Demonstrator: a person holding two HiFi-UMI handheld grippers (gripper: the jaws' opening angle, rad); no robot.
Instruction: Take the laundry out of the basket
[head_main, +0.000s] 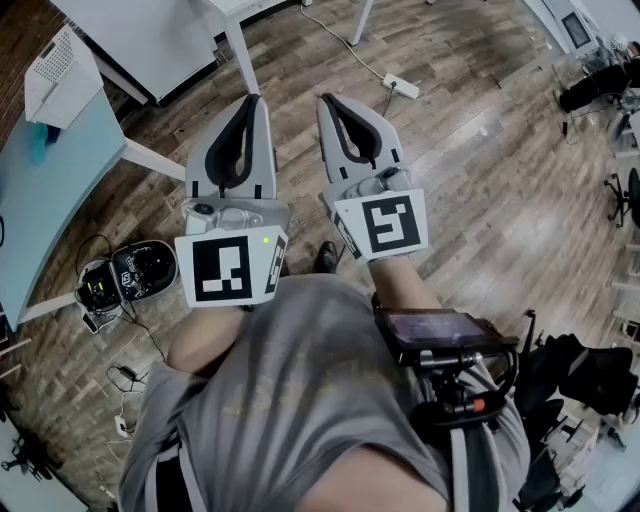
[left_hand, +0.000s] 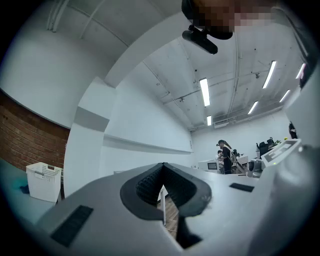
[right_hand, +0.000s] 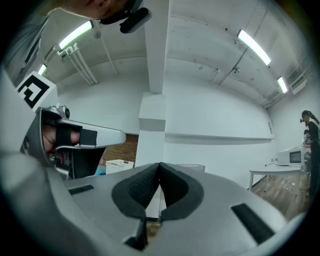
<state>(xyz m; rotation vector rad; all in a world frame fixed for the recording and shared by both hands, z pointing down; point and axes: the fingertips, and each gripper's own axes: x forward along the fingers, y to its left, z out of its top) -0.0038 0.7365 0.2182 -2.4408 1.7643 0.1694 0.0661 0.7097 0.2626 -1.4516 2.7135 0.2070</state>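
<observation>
Now: left claw (head_main: 251, 100) and right claw (head_main: 330, 100) both pinched together, empty.
Basket: white holey plastic basket (head_main: 60, 75), well off left; left claw nearer.

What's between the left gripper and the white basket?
Head view shows wooden floor and the blue table's edge between left gripper and white basket.

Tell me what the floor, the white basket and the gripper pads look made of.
Floor: wood or wood-look planks, semi-gloss; grain, seams and a light sheen show.
Basket: probably white moulded plastic, matte; rows of small holes in its wall.
Pads: likely dark rubber or foam, matte; fine ribbed texture.
</observation>
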